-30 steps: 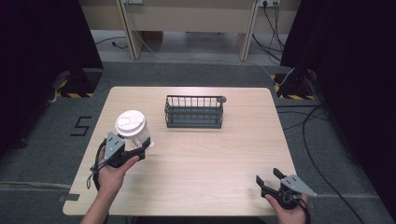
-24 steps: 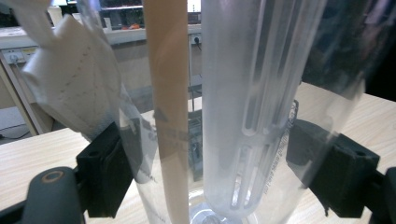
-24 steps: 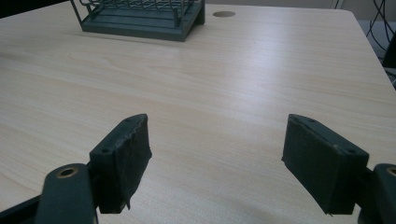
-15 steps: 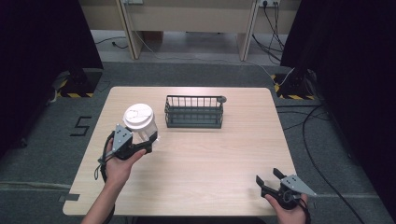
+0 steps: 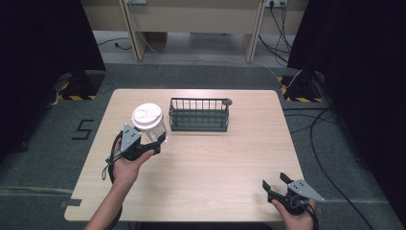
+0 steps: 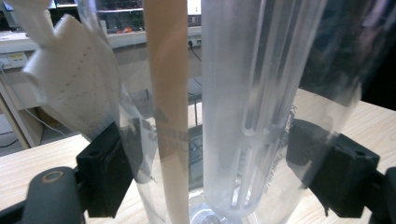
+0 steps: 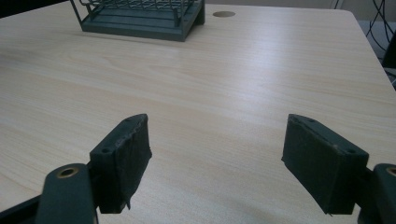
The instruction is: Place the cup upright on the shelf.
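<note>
While the right hand-held gripper (image 5: 276,184) rests at the near right edge of the worktop (image 5: 230,158) with its jaws wide apart and nothing between them, the left hand-held gripper (image 5: 152,141) does the work: it is clamped on a clear plastic cup (image 5: 149,125) with a white lid (image 5: 147,115), carried above the left part of the worktop, just beside the left end of the wire basket (image 5: 199,114).

In the left gripper view the pads press the transparent wall of the cup (image 6: 243,116) from both sides, low on its body. Inside stand a paper-wrapped straw (image 6: 168,116) and what looks like white paper (image 6: 70,88) near the top.

The step in hand appears to be moving the cup toward the basket. To do it well, I would keep the cup upright and the grip even, since thin plastic will likely flex and could slip or pop the lid if squeezed harder. Lifting it above the basket's near rail before going across should prevent a knock.

The basket's wire wall stands directly in the path. Beyond it, a round hole (image 5: 228,101) sits near the far right corner of the basket. Farther off, cables (image 5: 325,124) run over the floor (image 5: 57,143).
</note>
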Available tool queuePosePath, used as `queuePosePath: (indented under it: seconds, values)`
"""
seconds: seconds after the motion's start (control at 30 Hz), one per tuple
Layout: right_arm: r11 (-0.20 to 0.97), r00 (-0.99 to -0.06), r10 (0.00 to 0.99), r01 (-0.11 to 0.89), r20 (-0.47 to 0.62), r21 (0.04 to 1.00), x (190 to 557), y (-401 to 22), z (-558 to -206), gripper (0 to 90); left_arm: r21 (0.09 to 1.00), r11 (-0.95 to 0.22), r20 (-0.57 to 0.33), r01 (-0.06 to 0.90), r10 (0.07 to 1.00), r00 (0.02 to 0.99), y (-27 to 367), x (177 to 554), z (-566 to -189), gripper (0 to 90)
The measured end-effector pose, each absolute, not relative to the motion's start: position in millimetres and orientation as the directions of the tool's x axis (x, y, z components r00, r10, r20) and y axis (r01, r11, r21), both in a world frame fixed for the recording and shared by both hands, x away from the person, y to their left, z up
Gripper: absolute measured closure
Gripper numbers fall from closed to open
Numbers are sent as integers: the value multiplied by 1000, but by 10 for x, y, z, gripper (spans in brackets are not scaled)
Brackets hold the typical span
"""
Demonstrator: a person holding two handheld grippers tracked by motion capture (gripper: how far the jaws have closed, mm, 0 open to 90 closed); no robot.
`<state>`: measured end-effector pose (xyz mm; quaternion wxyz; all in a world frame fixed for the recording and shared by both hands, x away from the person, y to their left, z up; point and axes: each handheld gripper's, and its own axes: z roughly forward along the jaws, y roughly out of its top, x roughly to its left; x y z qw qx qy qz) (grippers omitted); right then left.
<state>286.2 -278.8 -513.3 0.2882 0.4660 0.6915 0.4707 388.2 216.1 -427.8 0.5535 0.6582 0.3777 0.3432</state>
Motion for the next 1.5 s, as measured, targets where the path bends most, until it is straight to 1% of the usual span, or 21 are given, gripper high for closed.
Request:
queuePosePath:
  seconds: [0.7,0.83,1.5]
  values:
    - [123,-396,918,373,38,920,2856,-2785,-5131,238,989,-92,21,119,867,497,2008,4052,-4219,176]
    - [125,-396,917,372,36,920,2858,-2785,-5131,238,989,-99,30,111,865,501,1973,4076,-4204,176]
    - [123,-399,916,377,41,918,2875,-2782,-5132,239,988,-109,36,108,850,525,1721,4365,-4096,176]
